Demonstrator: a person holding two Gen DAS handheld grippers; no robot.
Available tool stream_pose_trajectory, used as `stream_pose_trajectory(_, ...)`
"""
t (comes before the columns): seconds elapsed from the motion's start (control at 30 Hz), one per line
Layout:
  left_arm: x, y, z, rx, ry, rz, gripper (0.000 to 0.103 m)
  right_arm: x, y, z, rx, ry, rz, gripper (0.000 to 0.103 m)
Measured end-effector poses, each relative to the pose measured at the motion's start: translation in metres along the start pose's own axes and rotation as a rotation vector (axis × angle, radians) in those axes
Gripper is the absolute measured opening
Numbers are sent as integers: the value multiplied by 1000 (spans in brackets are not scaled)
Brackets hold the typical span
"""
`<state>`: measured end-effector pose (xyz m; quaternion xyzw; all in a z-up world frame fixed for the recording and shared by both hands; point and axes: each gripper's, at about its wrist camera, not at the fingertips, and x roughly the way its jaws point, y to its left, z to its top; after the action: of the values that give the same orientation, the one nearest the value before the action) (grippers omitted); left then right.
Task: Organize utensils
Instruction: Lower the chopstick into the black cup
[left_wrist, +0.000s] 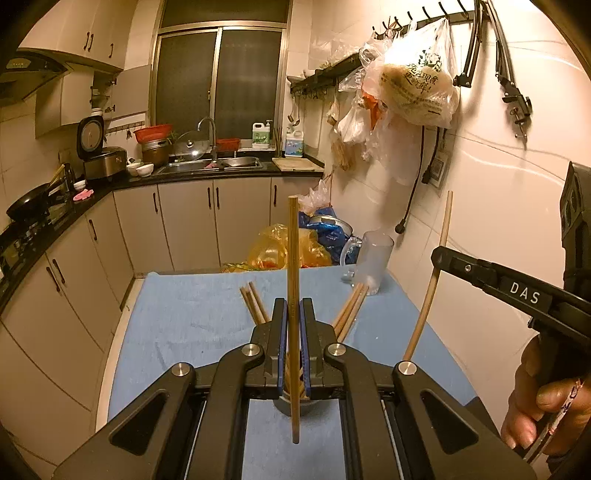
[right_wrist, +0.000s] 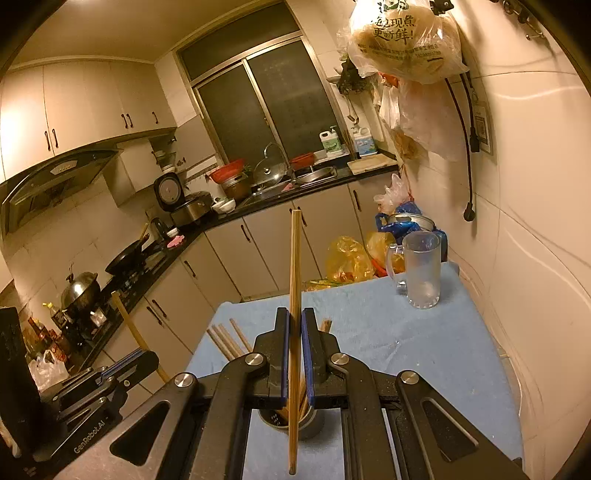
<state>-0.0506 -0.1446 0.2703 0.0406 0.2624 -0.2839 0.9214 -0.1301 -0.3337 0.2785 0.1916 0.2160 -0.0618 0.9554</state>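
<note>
My left gripper (left_wrist: 294, 314) is shut on a brown wooden chopstick (left_wrist: 293, 258) that stands upright between its jaws. Its lower end hangs above a grey metal utensil holder (left_wrist: 295, 404) on the blue cloth. Several chopsticks (left_wrist: 255, 304) stick out of that holder. My right gripper (right_wrist: 294, 325) is shut on another chopstick (right_wrist: 294, 266), also upright over the same holder (right_wrist: 295, 422). In the left wrist view the right gripper (left_wrist: 437, 254) comes in from the right holding its pale chopstick (left_wrist: 432, 280). The left gripper (right_wrist: 142, 356) shows at the lower left of the right wrist view.
A frosted glass mug (right_wrist: 421, 269) stands at the far right of the blue cloth (right_wrist: 369, 332) on the table. Plastic bags (left_wrist: 288, 247) lie on the floor beyond the table. The tiled wall is close on the right. Kitchen counter (left_wrist: 207, 173) and cabinets run along the left and back.
</note>
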Motion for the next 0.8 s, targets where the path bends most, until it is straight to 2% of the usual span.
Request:
stream_pose_trajectory(0.43,18,8,22,-23,-18,-3,6,26,3,21,16,-21,6,7)
stream_pose_trajectory(0.8,46,23,34,-86,-33,12,6,68,8,25,-3,-11,-9,7)
